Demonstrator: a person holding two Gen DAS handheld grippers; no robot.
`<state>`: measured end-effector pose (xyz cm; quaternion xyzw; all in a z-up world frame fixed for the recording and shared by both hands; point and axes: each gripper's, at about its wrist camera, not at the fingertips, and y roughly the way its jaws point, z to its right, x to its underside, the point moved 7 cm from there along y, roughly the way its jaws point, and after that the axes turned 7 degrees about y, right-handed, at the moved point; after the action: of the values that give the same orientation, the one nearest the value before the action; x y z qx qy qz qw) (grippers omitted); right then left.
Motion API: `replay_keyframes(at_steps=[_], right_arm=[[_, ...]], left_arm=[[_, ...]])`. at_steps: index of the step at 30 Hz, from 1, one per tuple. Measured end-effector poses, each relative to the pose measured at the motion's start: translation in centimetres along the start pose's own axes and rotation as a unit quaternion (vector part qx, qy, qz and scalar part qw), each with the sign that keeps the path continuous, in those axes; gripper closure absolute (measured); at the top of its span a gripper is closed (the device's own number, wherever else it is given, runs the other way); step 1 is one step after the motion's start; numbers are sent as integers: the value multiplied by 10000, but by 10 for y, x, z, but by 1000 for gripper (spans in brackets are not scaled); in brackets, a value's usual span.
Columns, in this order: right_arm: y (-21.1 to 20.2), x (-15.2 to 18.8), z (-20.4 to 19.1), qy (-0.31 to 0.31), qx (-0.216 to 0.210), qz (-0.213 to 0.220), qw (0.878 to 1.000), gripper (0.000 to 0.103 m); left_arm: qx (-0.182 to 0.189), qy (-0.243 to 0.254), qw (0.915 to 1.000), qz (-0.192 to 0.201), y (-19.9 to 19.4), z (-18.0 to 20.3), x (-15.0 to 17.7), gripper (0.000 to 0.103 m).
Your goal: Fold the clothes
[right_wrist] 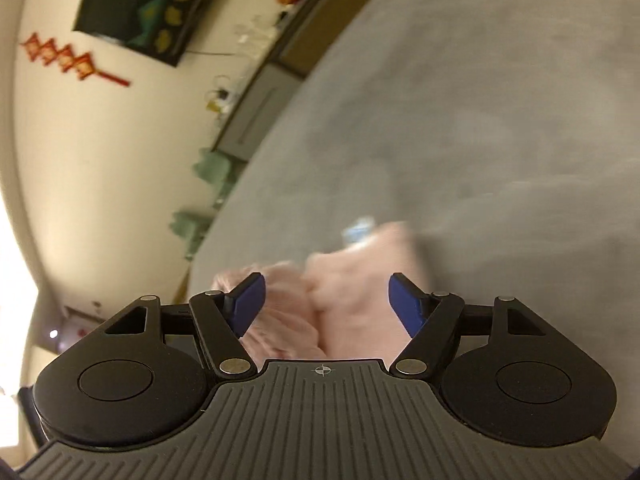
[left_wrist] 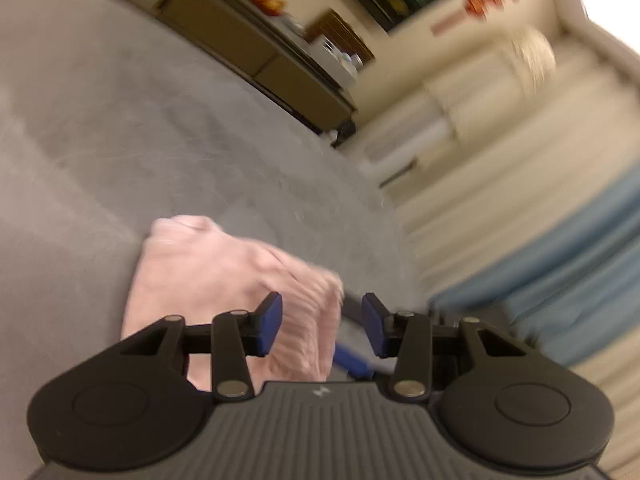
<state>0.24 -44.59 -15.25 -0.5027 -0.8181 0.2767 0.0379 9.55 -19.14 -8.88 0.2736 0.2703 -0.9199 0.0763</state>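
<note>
Left wrist view is showing the pink garment (left_wrist: pixel 224 280) lying bunched at lower centre, soft, light, floppy; left gripper (left_wrist: pixel 322 326) and right gripper (right_wrist: pixel 326 306) are both gaping wide, empty. Its ribbed edge looks best to pinch.

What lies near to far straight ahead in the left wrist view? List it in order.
Open left tongs → crumpled pale pink garment → grey fabric surface → long brown low cabinet → cream wall.
</note>
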Motion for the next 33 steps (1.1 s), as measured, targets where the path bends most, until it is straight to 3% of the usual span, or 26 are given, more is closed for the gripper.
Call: replay_keyframes(at_steps=[5, 7, 9, 12, 14, 16, 19, 23, 24, 26, 28, 29, 31, 33], right_arm=[[4, -5, -5, -708, 285, 313, 9966, 34], [-16, 7, -25, -1397, 385, 631, 9874, 47], [-23, 14, -54, -2120, 298, 874, 9729, 58], [-20, 38, -88, -3234, 259, 988, 9407, 64], [-1, 46, -76, -3579, 818, 741, 9272, 75], [22, 53, -56, -3812, 1505, 420, 9112, 74], [17, 56, -60, -4018, 1719, 343, 8988, 73], [-3, 55, -87, -4482, 1439, 1172, 8745, 73], [0, 55, -82, -4455, 1469, 1096, 8763, 73], [16, 56, -57, -4213, 1653, 575, 8899, 62], [11, 49, -55, -3864, 1637, 459, 9065, 62], [1, 45, -56, -3736, 1551, 607, 9125, 59], [-21, 38, -59, -3548, 1385, 1016, 9190, 28], [-30, 31, -58, -3321, 1356, 1175, 9260, 22]], left_arm=[[-300, -92, 9991, 271, -20, -26, -12, 59], [-383, -26, 9991, 171, -17, -29, -8, 59], [-439, 56, 9990, 36, -7, -23, -1, 59], [-530, 115, 9985, -99, 3, -22, 5, 59], [-612, 96, 9979, -167, 8, -24, 9, 59], [-707, 87, 9972, -215, 9, -28, 10, 59], [-790, 104, 9967, -143, 3, -29, 8, 59], [-902, 73, 9959, -64, -7, -33, 4, 56], [-977, 62, 9951, -113, -7, -37, 6, 56], [-1130, 16, 9934, -186, -7, -45, 8, 56], [-1272, -18, 9917, -184, -10, -50, 9, 55], [-1281, -24, 9916, -159, -12, -51, 9, 52], [-1296, -30, 9915, -116, -16, -52, 9, 47], [-1274, 35, 9917, -167, -14, -51, 11, 41]])
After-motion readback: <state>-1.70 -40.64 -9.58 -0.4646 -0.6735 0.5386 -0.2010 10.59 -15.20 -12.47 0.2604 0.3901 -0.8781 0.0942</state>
